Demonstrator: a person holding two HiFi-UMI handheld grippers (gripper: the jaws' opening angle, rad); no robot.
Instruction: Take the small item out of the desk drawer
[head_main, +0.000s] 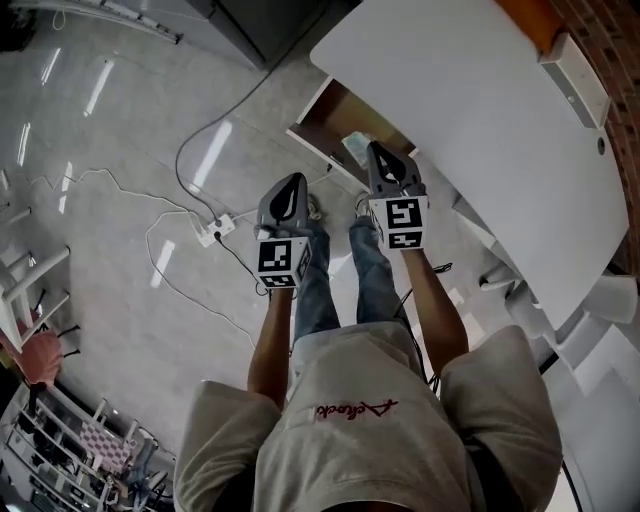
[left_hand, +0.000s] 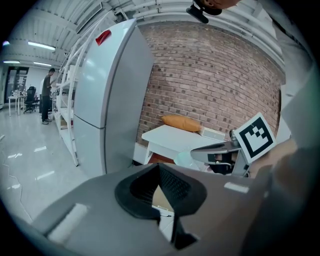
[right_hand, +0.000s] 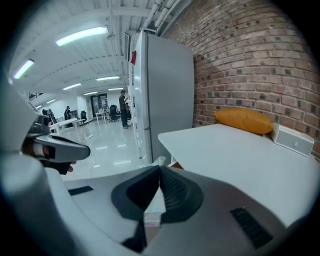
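Note:
The white desk has its drawer pulled out, brown inside. My right gripper hovers over the drawer's near end, shut on a small pale translucent packet. In the right gripper view the packet sits pinched between the closed jaws of that gripper, its top edge poking out above them. My left gripper hangs over the floor just left of the drawer, apart from it. Its tips meet with nothing between them. From there the right gripper and the packet show ahead.
An orange cushion and a white box lie on the desk by the brick wall. A tall grey fridge stands left of the desk. Cables and a power strip lie on the floor. My legs are below the grippers.

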